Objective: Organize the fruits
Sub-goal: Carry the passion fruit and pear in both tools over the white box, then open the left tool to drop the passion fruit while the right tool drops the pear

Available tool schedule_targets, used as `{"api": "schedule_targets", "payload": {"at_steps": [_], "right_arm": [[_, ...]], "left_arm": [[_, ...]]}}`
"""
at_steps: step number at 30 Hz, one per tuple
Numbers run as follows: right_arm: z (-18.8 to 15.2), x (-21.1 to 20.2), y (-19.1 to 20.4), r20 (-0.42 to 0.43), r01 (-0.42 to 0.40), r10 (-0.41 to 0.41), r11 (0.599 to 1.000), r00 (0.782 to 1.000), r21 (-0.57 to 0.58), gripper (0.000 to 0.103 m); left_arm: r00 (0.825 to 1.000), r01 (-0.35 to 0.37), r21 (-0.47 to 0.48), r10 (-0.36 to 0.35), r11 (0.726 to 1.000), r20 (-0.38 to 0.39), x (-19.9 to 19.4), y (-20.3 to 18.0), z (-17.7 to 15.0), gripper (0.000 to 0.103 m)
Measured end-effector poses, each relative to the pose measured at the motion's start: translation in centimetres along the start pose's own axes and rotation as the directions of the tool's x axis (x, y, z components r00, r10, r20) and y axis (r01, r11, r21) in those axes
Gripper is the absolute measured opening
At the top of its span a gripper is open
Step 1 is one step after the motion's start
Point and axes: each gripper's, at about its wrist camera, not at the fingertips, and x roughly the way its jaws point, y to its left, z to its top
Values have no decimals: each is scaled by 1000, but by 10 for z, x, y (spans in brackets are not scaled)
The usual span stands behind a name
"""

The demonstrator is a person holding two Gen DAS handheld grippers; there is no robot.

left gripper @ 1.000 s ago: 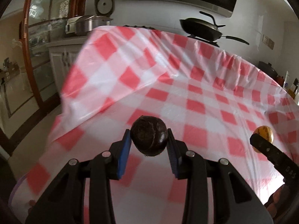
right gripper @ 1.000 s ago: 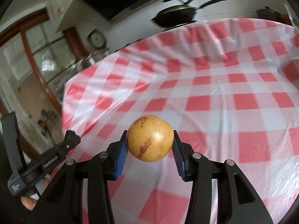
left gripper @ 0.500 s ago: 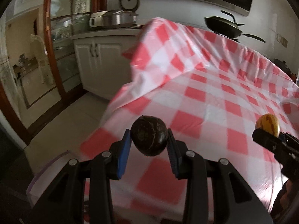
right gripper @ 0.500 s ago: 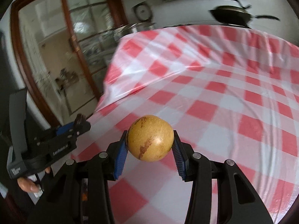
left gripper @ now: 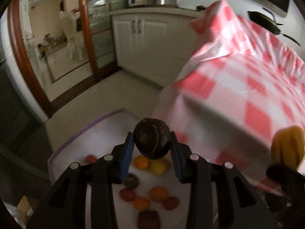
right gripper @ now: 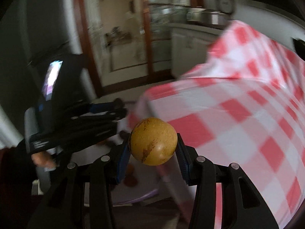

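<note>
The left gripper [left gripper: 151, 148] clamps a dark fruit [left gripper: 152, 139] between its blue pads, above a white bin [left gripper: 76, 141]. The right gripper [right gripper: 152, 150] grips a yellow fruit [right gripper: 153, 141] likewise.

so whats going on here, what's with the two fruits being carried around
A person holds a tool in each hand, each shut on one fruit. The left tool grips a dark purple fruit above a white bin on the floor that already holds several red, orange and yellow fruits. The right tool grips a yellow-brown fruit near the edge of the red-checked tablecloth.
</note>
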Motion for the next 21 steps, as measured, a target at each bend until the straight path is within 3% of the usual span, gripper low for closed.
{"api": "schedule_targets", "payload": {"at_steps": [5,11,16,21], "right_arm": [[-9,36,39,-118,-78,63,988,991,-132,45],[-26,104,60,-323,-106,37,974,946,-198,45],[-28,144,68,-412,-115,26,975,911,-193,45],[-27,167,72,-459,-116,30,980,888,-162,45]], "left_arm": [[997,-68,-41,66,997,-48,19,26,-18,38],[979,-134,-110,115,985,-166,54,53,-40,38],[954,-143,-206,80,968,-290,83,76,-60,38],[936,-159,-272,57,949,-348,98,90,-74,38]]}}
